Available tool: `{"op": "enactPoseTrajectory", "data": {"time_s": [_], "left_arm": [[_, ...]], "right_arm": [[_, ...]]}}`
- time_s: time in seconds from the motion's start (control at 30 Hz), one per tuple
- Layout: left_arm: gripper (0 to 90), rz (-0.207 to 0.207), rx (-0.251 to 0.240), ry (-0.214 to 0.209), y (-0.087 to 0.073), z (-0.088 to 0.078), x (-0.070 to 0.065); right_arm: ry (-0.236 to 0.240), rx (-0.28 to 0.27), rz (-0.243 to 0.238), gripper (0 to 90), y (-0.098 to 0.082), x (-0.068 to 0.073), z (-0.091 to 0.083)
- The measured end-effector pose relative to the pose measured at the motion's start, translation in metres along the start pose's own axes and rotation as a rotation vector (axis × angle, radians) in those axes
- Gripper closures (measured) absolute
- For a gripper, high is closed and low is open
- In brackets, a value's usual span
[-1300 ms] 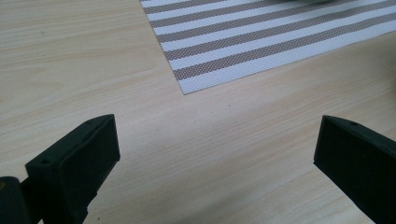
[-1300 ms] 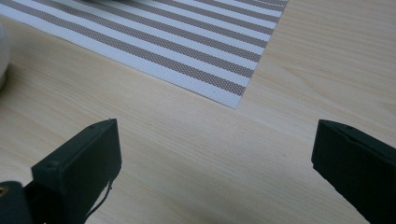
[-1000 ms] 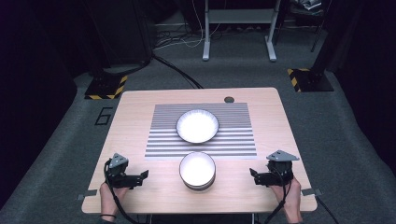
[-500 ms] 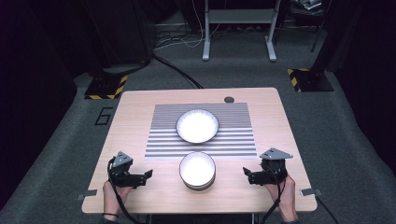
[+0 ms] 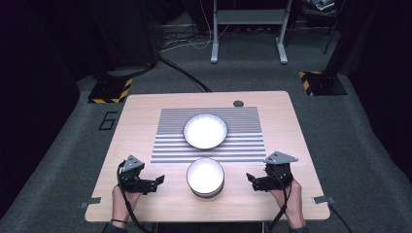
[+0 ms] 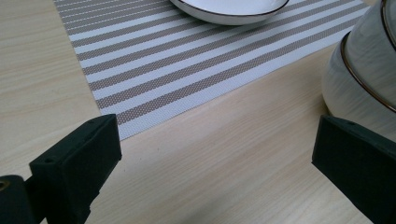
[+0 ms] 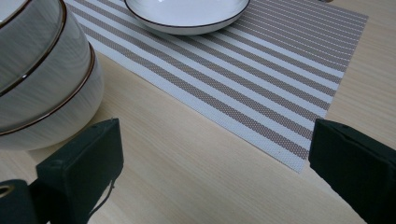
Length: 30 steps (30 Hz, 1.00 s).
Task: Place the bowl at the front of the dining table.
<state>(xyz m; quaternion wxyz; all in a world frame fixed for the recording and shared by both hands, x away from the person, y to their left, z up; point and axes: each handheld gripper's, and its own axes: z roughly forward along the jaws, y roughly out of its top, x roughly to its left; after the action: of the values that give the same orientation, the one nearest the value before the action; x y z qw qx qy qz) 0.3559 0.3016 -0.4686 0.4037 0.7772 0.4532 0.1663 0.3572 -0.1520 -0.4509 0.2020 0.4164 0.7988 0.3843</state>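
The pale wooden surface (image 5: 145,121) carries everything, with a round dark grommet hole (image 5: 238,103) near its far edge. On its middle lies a rectangular placemat (image 5: 167,141) woven in grey and white stripes that run across the person's view. On the far half of the mat sits a wide, shallow white plate (image 5: 205,130) with a thin dark rim; in both gripper views its underside curves up to that rim line. Nearer the person, off the mat and just beside its near edge, stands the stack of bowls (image 5: 205,176): two white bowls nested one in the other, each with a fine dark-brown line round the lip and a faint brushed, streaky grain on the outer wall, as the right gripper view shows (image 7: 42,84). Its glossy inside glares bright from above. The stack stands on bare wood between the two claws. The left claw (image 5: 156,183) is held low over the surface just left of the stack, pointing toward it, jaws spread wide and holding nothing; in the left gripper view the stack's wall (image 6: 359,88) rises just beyond the right-hand jaw, apart from it. The right claw (image 5: 251,180) mirrors it on the other side, near the stack and aimed at it, also wide open and empty; in its own view the lower bowl bulges just above the left-hand jaw without touching it.
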Motion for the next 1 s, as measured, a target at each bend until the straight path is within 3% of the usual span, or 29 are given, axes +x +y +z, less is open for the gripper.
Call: {"op": "enactPoseTrajectory", "data": {"time_s": [0.43, 0.7, 1.0], "left_arm": [[1.2, 0.024, -0.012, -0.024, 0.01, -0.002, -0.01], [1.4, 0.034, -0.009, -0.036, 0.017, -0.003, -0.015], [1.5, 0.052, -0.013, -0.069, 0.024, 0.001, -0.022]], "right_arm": [[0.027, -0.014, -0.008, 2.5, 0.013, 0.008, 0.002], [0.05, -0.007, -0.047, 2.7, 0.023, 0.017, 0.007], [0.066, -0.012, -0.058, 2.7, 0.034, 0.024, 0.008]]}}
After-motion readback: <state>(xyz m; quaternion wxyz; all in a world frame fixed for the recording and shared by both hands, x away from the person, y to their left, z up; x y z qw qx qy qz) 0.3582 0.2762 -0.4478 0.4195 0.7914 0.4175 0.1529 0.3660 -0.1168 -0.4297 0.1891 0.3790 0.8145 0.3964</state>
